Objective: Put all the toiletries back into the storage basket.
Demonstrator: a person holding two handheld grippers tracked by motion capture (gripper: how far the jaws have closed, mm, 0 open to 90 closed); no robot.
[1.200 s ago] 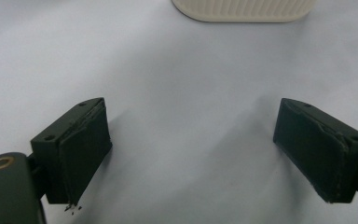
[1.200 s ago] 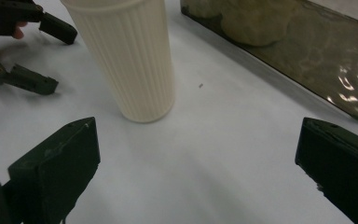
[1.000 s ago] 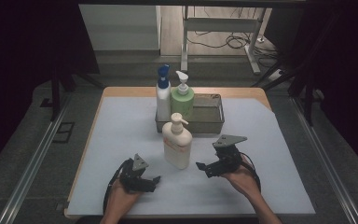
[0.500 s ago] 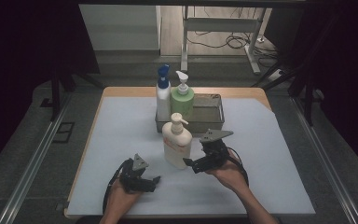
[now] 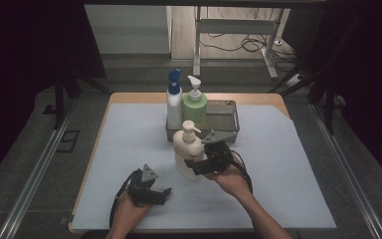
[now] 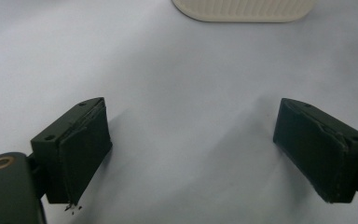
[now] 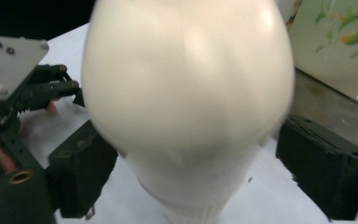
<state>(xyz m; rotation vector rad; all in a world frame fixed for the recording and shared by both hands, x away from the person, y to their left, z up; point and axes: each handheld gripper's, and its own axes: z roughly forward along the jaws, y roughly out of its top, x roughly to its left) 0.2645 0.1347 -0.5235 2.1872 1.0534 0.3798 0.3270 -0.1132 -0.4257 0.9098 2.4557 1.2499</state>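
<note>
The right gripper [image 5: 193,164] has its jaws around the cream pump bottle [image 5: 186,152], closing (not yet pressing); left gripper [image 5: 165,193] rests open.

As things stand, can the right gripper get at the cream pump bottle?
Probably yes: the right gripper already straddles the cream pump bottle, its closing jaws either side with nothing between, pads not yet pressing.

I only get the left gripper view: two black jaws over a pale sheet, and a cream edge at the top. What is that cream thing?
Observer: A cream pump bottle, standing upright.
Visitor: Is anything holding it?
Observer: The right hand-held gripper has it between its jaws, which have just been closing; I cannot tell whether they press yet.
Visitor: What is behind it?
Observer: A metal tray, with a blue-capped bottle and a green bottle at its left end.
</note>
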